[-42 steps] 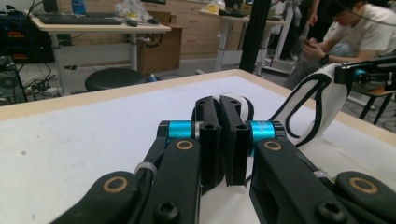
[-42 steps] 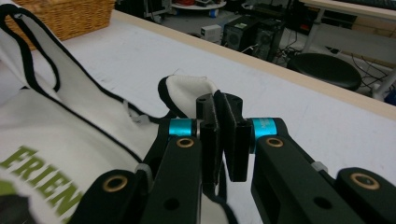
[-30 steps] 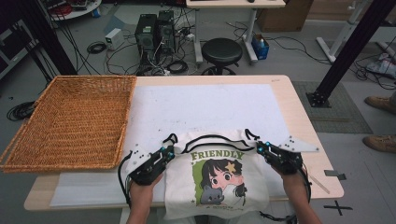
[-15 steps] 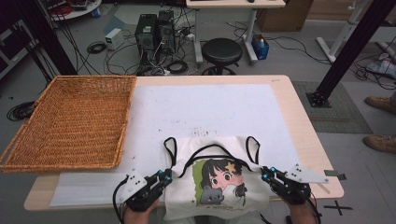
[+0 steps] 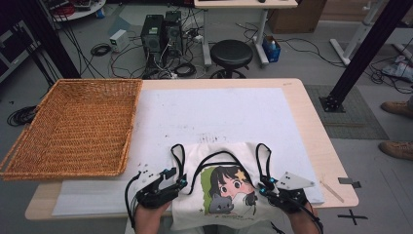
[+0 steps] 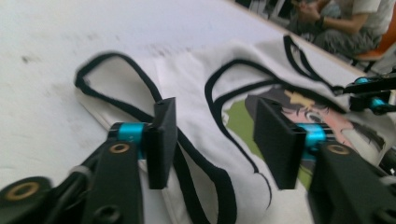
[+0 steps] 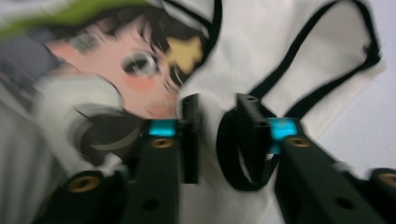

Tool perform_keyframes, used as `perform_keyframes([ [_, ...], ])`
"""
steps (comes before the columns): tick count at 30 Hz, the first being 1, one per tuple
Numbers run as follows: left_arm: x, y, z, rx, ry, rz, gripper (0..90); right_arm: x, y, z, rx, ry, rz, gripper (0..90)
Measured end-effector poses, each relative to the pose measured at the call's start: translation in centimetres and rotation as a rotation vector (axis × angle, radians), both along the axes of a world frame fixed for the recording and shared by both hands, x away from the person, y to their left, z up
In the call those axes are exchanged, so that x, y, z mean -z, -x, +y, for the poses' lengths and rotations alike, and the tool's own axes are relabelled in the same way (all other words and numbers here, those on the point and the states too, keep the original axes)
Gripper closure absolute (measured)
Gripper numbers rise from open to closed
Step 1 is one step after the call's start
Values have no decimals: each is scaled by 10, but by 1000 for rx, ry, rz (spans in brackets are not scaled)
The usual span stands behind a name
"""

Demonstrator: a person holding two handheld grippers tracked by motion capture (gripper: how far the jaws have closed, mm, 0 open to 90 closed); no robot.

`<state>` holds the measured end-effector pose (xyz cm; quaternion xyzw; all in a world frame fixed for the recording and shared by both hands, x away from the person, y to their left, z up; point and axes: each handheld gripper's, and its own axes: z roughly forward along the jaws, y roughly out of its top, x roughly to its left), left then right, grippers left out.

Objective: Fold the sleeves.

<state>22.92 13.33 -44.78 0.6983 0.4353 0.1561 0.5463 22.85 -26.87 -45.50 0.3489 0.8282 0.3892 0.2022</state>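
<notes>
A white cloth garment (image 5: 229, 161) with black trim and a cartoon girl print lies at the table's near edge, its lower part hanging over. My left gripper (image 5: 181, 181) is at its left side; its jaws have just been opening and stand open (image 6: 215, 140) over a black strap (image 6: 187, 163), not pressing it. My right gripper (image 5: 263, 187) is at the garment's right side; its jaws (image 7: 217, 126) have just been opening and show a narrow gap over white cloth (image 7: 280, 51). A black strap loop (image 7: 233, 154) curls around one of its jaws.
A large wicker basket (image 5: 73, 126) stands at the table's left. A white mat (image 5: 209, 112) covers the wooden table (image 5: 311, 122). A stool, computers and cables are on the floor beyond the far edge. A seated person shows far off in the left gripper view.
Both hands drew back toward the near edge, pulling the garment with them; its lettering is out of sight now. The left jaws have spread apart off the cloth.
</notes>
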Motion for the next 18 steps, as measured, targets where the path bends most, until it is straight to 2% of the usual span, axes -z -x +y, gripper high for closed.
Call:
perform_keyframes([
  [1, 3, -4, -3, 7, -23, 39, 530, 1, -1, -3, 14, -41, 11, 850],
  [2, 3, -4, -3, 7, -23, 39, 567, 1, -1, -3, 14, -41, 11, 850],
  [4, 7, -8, -6, 27, -45, 88, 587, -1, -2, -8, 29, -50, 15, 873],
  [5, 10, -10, -8, 32, -78, 135, 624, -4, 0, -15, 28, -122, 29, 874],
  [8, 11, -8, -9, 33, -84, 151, 812, -7, 4, -27, 23, -190, 32, 872],
  [9, 11, -6, -8, 41, -80, 143, 812, -7, 4, -27, 23, -190, 32, 872],
  [10, 12, -1, -4, 57, -46, 127, 838, -7, 7, -33, 11, -195, 42, 868],
  [11, 12, -1, -4, 57, -46, 127, 840, -7, 11, -36, 15, -197, 45, 863],
  [12, 11, 6, 4, 73, 30, 103, 839, -6, 13, -40, 13, -197, 49, 849],
  [13, 11, 6, 4, 73, 30, 103, 839, -6, 13, -40, 13, -197, 49, 849],
  [14, 10, 11, 11, 96, 93, 81, 836, -4, 15, -48, 28, -194, 85, 732],
  [15, 10, 11, 11, 96, 93, 81, 812, -3, 14, -50, 31, -196, 113, 622],
  [16, 9, 13, 14, 87, 91, 55, 717, -3, 13, -52, 39, -209, 116, 545],
  [17, 8, 12, 14, 59, 100, 46, 574, -5, 12, -52, 43, -234, 110, 515],
  [18, 8, 12, 14, 59, 100, 46, 510, -9, 10, -52, 45, -248, 90, 476],
])
